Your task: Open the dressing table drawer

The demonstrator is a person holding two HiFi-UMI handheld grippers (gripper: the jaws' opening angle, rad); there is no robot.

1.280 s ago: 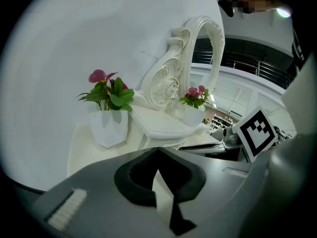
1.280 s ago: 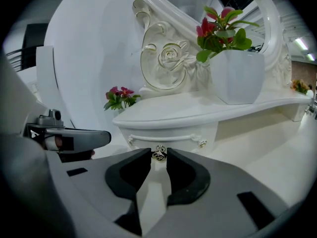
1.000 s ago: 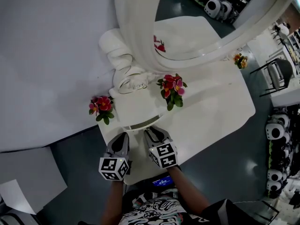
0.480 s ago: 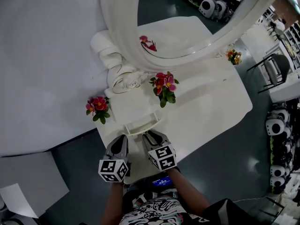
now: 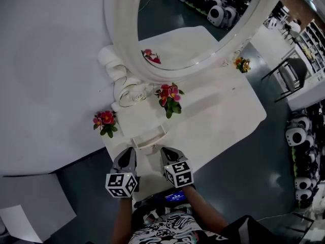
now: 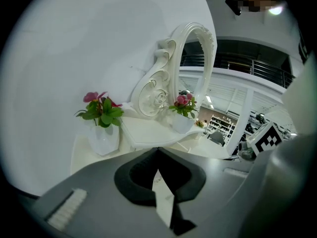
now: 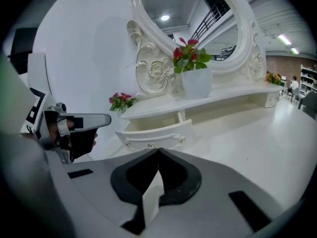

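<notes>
The white dressing table (image 5: 223, 117) carries a small drawer (image 5: 149, 137) under its raised shelf, pulled out towards me. In the right gripper view the drawer (image 7: 157, 131) stands out with its ornate handle (image 7: 151, 145) facing me. My right gripper (image 5: 166, 150) sits just in front of the drawer, apart from the handle; its jaws are closing, the tips (image 7: 158, 150) meet and nothing is between them. My left gripper (image 5: 130, 151) hovers beside it at the table's left front edge, shut and empty (image 6: 157, 149).
A large oval mirror (image 5: 127, 44) in a carved white frame rises behind the drawer. Three flower pots stand on the table, at the left (image 5: 104, 121), the middle (image 5: 168, 95) and the far right (image 5: 241, 64). A dark chair (image 5: 292, 75) stands right of the table.
The drawer has slid out from nearly closed to well open. The right gripper has let go of the handle and its jaws have come together. Both grippers have drawn back a little.
</notes>
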